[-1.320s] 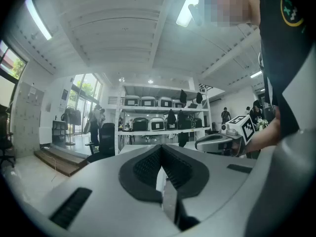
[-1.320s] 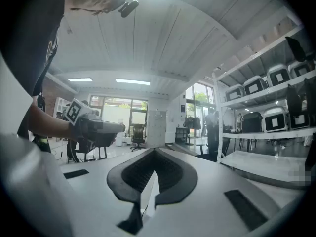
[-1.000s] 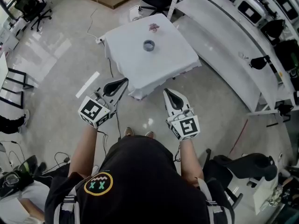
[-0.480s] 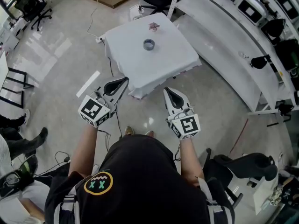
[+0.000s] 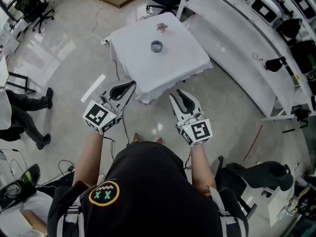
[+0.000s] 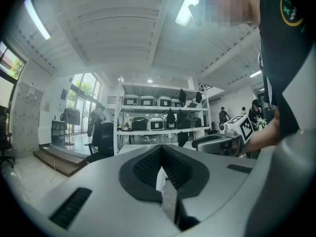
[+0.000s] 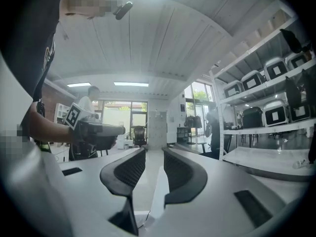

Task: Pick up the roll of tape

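White cloth covers the bench (image 5: 182, 58), and the grey roll of tape (image 5: 157, 47) lies flat near its middle. A small pinkish thing (image 5: 162, 28) sits beyond it toward the far corner. I stand back from the bench on the pale floor (image 5: 64, 68), with both tools held level and well short of the tape. My left hand-held gripper (image 5: 127, 87) has its jaws pressed together with nothing between them. My right hand-held gripper (image 5: 180, 97) has just been opening. Its jaws stand a little apart, and the narrow gap is empty. A long white shelf (image 5: 237, 38) runs along my right.
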`<state>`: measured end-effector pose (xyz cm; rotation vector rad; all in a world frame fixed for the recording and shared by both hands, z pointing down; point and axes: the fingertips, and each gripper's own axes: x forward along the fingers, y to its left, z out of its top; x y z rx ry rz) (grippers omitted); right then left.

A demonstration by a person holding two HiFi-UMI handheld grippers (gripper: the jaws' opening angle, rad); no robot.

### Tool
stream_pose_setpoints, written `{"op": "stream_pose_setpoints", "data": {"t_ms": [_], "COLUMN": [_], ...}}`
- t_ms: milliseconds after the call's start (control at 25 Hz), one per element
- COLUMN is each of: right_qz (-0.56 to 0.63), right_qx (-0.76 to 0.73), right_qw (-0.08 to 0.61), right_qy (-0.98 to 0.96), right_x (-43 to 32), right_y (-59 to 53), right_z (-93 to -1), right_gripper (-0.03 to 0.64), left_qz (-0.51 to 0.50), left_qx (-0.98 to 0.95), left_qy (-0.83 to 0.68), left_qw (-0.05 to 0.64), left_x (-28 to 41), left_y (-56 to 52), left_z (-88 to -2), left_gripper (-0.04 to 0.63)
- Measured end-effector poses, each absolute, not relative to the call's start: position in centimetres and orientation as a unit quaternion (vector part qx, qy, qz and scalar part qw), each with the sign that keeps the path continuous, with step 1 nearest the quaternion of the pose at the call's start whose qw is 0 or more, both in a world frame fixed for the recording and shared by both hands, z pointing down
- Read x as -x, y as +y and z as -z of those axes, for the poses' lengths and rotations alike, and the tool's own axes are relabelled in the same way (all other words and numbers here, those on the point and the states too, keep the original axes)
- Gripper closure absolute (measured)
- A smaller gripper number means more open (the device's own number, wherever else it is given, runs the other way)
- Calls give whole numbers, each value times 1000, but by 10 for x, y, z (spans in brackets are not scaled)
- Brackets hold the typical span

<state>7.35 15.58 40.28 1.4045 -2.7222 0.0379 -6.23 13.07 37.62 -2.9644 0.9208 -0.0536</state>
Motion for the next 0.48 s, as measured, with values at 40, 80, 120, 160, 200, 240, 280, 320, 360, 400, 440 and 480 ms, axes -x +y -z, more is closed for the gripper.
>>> {"op": "stream_pose_setpoints", "data": {"t_ms": [40,80,120,160,200,240,280,320,360,400,440,480], "right_qz": [-10,-8,-7,-7,-7,-8,-9,-10,-12,-13,-12,-12], "right_qx": [-455,-452,-450,-448,-447,-446,-446,-445,-445,-443,-441,-439], "right_qw": [41,42,42,42,41,41,40,38,37,36,37,37], "right_qy": [-889,-891,-892,-893,-894,-894,-894,-895,-895,-896,-896,-897], "right_x": [-72,-71,-71,-71,-72,-72,-73,-73,-73,-73,-72,-71], "right_y": [156,157,157,157,157,157,157,157,157,157,157,157], "right_z": [-402,-402,-401,-401,-401,-401,-402,-402,-402,-401,-401,-401], "right_gripper": [471,453,437,423,405,391,374,349,324,296,265,238], "left_qz": [17,17,17,17,16,16,16,16,17,18,18,18], "left_qx": [954,954,954,954,954,954,953,953,954,954,954,954], "left_qy": [298,299,299,299,300,300,301,301,300,299,299,300], "left_qw": [16,15,15,15,15,15,15,15,15,16,16,16], "left_x": [63,62,62,61,60,59,58,58,57,57,58,58], "left_y": [130,130,130,130,130,130,130,130,131,131,131,131], "left_z": [-377,-377,-377,-377,-377,-377,-377,-378,-378,-378,-378,-378], "left_gripper": [580,580,580,580,580,580,580,580,580,580,580,580]}}
